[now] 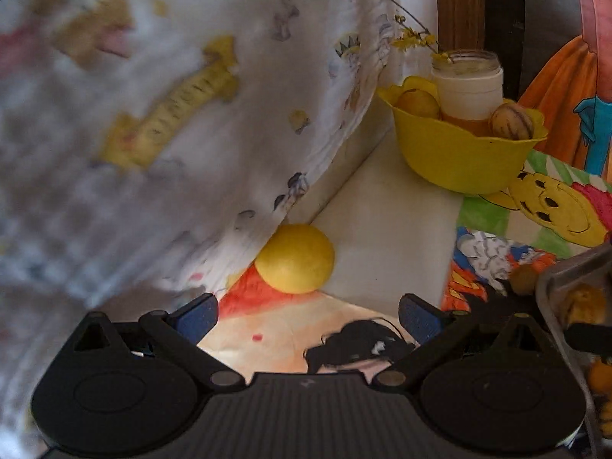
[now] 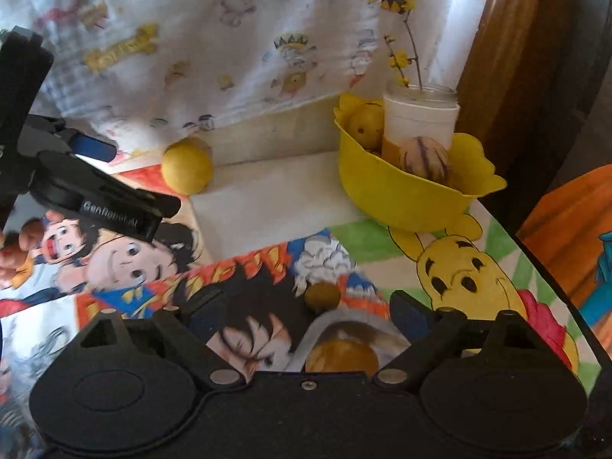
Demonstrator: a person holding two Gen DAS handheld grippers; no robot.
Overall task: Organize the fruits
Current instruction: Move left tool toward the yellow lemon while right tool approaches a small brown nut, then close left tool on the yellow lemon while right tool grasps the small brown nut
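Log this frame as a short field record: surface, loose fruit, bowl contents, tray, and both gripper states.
surface: table covered with cartoon drawings
loose fruit: yellow round fruit by the hanging cloth; small olive fruit on a drawing
bowl: yellow bowl holds a glass jar with a twig, a striped fruit and a yellow fruit
tray: metal tray, fruit inside
left gripper: open, empty
right gripper: open, empty

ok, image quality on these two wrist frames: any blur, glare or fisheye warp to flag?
Left wrist: printed cloth on the left is smeared by motion blur; the yellow fruit and yellow bowl stay fairly sharp; black fisheye corners. Right wrist: mostly sharp; the tray near the lens is soft, a bright washed-out strip sits behind the jar, and the table's edges bow.
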